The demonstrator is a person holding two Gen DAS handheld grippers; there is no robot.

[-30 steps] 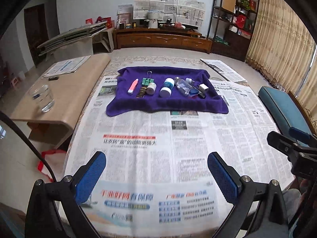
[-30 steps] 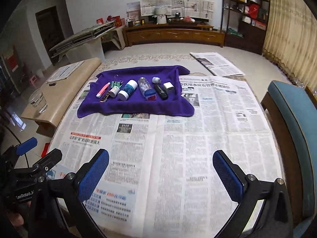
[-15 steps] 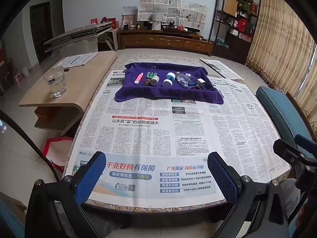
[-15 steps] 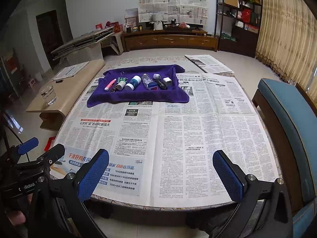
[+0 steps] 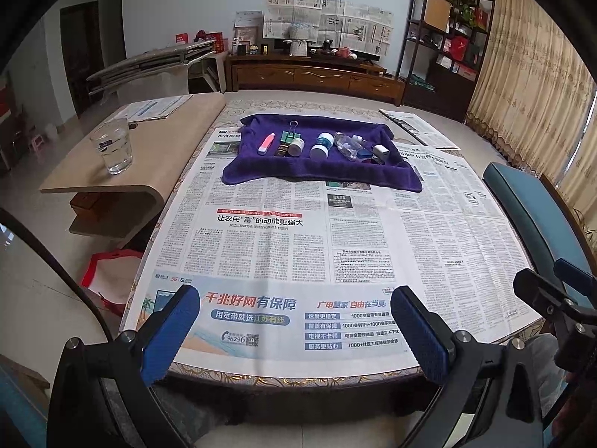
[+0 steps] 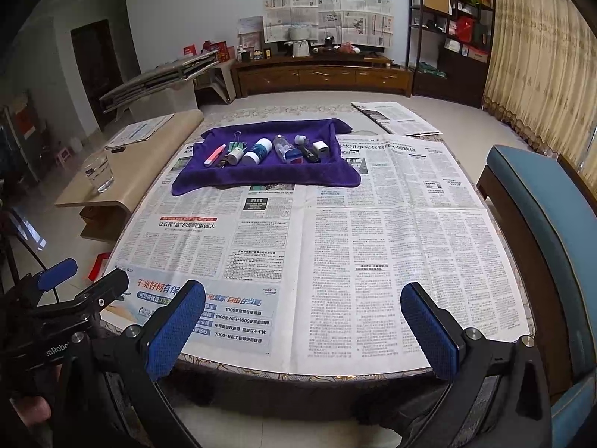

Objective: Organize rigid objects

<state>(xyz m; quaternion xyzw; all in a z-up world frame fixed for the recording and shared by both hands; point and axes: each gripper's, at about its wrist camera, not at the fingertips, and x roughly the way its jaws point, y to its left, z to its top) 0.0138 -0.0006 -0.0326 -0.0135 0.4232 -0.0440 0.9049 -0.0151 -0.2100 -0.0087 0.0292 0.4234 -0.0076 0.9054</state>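
Landmark: a purple cloth [image 5: 321,164] lay spread on the far part of a newspaper-covered table [image 5: 261,367]; every place below is given relative to it.
Left gripper [image 5: 291,330]: its claw stood wide, nothing between the blue pads; it hung at the table's near edge, well apart from the cloth.
Right gripper [image 6: 304,330]: its claw was spread wide and empty too, at the same near edge, likewise well short of the cloth.
Pink pen-like item [image 5: 266,143]: lay on the cloth's left part, pointing away from the cameras.
Green binder clip [image 5: 290,135]: on the cloth just right of the pink item, its wire handles toward the far hem.
Small white-capped jar [image 5: 296,146]: on its side just right of the clip; a dark flat item touched its left side, too small to identify.
Blue bottle with white cap [image 5: 321,146]: on its side near the cloth's middle.
Clear bottle [image 5: 345,145]: lying just right of the blue one, with a blue piece at its near end.
Small white cube [image 6: 320,148]: toward the cloth's right end, beside a black stick-shaped item [image 6: 309,153].
Small white cap [image 6: 300,139]: behind the black item, nearer the far hem.
Drinking glass [image 5: 112,146]: off the cloth to its left, upright on a low wooden side table [image 5: 93,184].
Blue-cushioned chair [image 6: 541,201]: to the cloth's right, beside the table.
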